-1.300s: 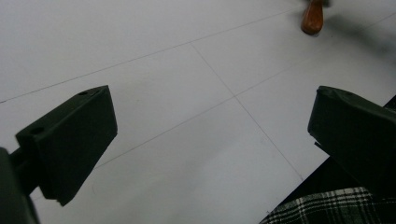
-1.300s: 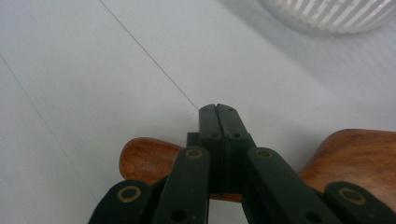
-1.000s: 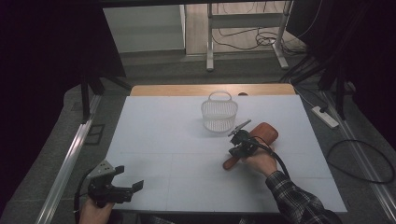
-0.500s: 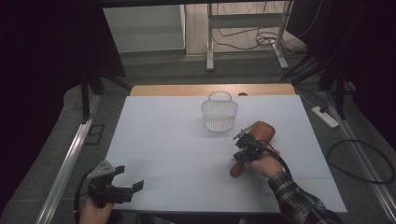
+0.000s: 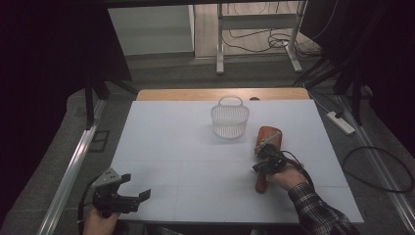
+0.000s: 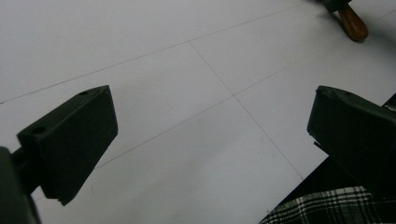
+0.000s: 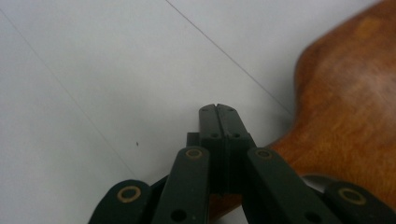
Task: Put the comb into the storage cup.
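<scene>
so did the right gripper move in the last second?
Yes. In the high view the right gripper has slid rightward along the wooden board, away from the white basket, its jaws shut throughout.

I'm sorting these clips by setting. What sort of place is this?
Probably a lab or workshop set up for recording, not a home. A bare white table stands on a metal frame, loose cables and a power strip lie on the floor, and dark curtains close off the sides.
</scene>
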`<control>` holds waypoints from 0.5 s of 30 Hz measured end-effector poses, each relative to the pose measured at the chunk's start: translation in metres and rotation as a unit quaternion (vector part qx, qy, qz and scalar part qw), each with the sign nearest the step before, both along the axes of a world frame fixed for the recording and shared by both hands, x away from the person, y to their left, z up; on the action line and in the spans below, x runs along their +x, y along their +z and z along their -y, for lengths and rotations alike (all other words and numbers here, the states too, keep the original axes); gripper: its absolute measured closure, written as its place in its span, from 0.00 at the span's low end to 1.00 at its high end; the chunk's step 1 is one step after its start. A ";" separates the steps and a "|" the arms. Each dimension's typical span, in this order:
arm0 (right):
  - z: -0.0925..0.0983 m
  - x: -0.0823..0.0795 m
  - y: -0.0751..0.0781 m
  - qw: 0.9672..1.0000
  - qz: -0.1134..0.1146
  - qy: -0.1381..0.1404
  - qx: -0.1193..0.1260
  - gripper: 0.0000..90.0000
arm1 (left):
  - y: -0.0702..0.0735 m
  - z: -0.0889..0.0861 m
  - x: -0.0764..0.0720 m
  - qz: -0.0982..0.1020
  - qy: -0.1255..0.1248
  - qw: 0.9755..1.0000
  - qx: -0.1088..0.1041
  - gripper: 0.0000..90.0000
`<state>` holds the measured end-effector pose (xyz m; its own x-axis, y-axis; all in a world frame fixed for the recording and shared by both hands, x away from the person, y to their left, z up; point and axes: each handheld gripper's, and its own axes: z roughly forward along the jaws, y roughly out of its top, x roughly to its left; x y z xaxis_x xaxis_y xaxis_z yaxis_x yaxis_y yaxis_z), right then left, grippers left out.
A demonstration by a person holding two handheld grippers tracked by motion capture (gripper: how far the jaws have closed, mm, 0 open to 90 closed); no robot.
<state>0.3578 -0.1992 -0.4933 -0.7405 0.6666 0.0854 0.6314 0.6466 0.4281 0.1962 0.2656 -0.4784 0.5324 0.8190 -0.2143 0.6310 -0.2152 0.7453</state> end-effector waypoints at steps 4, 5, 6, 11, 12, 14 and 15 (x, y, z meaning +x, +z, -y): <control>0.008 -0.003 0.000 1.000 0.000 -0.005 0.000 1.00 | 0.000 0.000 0.000 0.000 0.000 1.000 0.001 0.02; 0.011 -0.004 0.000 1.000 0.000 -0.007 0.000 1.00 | 0.000 0.000 0.000 0.000 0.000 1.000 0.001 0.02; 0.013 -0.005 0.001 1.000 0.001 -0.007 -0.001 1.00 | 0.000 0.000 0.000 0.000 0.000 1.000 0.001 0.02; 0.024 -0.007 0.002 1.000 0.000 -0.016 0.000 1.00 | 0.000 0.000 0.000 0.001 0.002 1.000 0.000 0.02; 0.027 -0.008 0.002 1.000 0.001 -0.017 0.001 1.00 | 0.000 0.000 0.000 0.000 0.002 1.000 -0.001 0.02; 0.031 -0.008 0.002 1.000 0.000 -0.022 0.001 1.00 | 0.000 0.000 0.000 0.000 0.002 1.000 -0.001 0.02; 0.035 -0.009 0.002 1.000 0.000 -0.025 0.001 1.00 | 0.000 0.000 0.000 0.000 0.002 1.000 -0.001 0.02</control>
<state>0.3492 -0.2337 -0.4912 -0.7060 0.7028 0.0871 0.6631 0.6129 0.4298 0.1962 0.2657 -0.4784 0.5288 0.8208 -0.2161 0.6320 -0.2108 0.7458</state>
